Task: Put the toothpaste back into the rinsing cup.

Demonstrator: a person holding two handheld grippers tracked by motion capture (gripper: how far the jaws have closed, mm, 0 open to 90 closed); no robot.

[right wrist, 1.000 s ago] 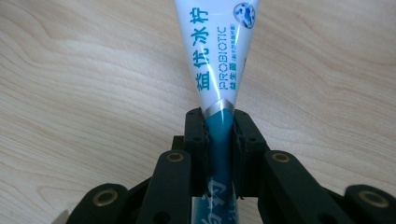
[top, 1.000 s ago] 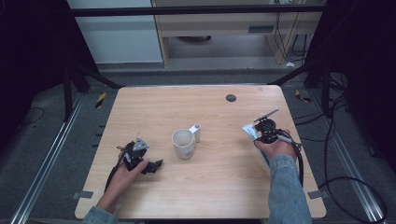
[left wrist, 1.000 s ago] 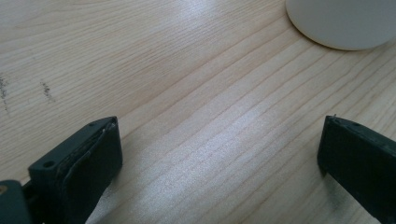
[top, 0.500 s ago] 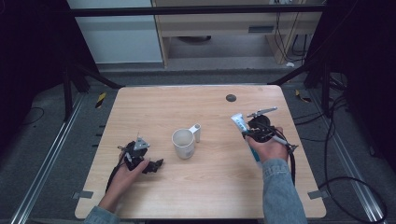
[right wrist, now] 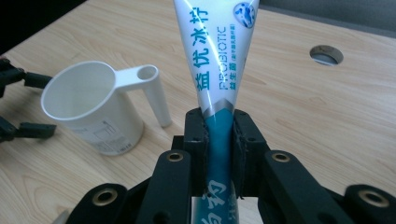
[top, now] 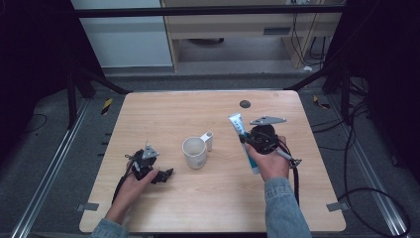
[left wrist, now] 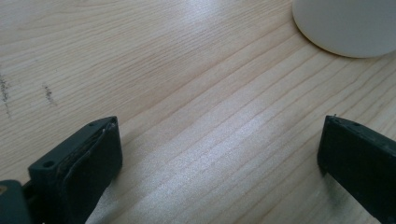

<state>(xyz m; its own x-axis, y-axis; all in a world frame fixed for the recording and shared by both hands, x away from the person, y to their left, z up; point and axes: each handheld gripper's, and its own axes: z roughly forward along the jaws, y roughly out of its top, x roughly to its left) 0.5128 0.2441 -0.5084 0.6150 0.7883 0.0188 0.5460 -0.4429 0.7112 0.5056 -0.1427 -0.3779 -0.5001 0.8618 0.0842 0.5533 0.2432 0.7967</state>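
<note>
My left gripper (top: 166, 174) hasn't budged – jaws wide, empty, low over the table (top: 163, 114). The white cup (top: 194, 152) stands mid-table. My right gripper (right wrist: 219, 135), clamped on the toothpaste tube (top: 242, 137), has swung toward the cup – I judge the tube goes inside.

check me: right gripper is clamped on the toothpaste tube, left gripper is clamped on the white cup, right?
Not quite. The left gripper is open on bare table, apart from the white cup, as the left gripper view shows. The right gripper is indeed clamped on the toothpaste tube.
</note>
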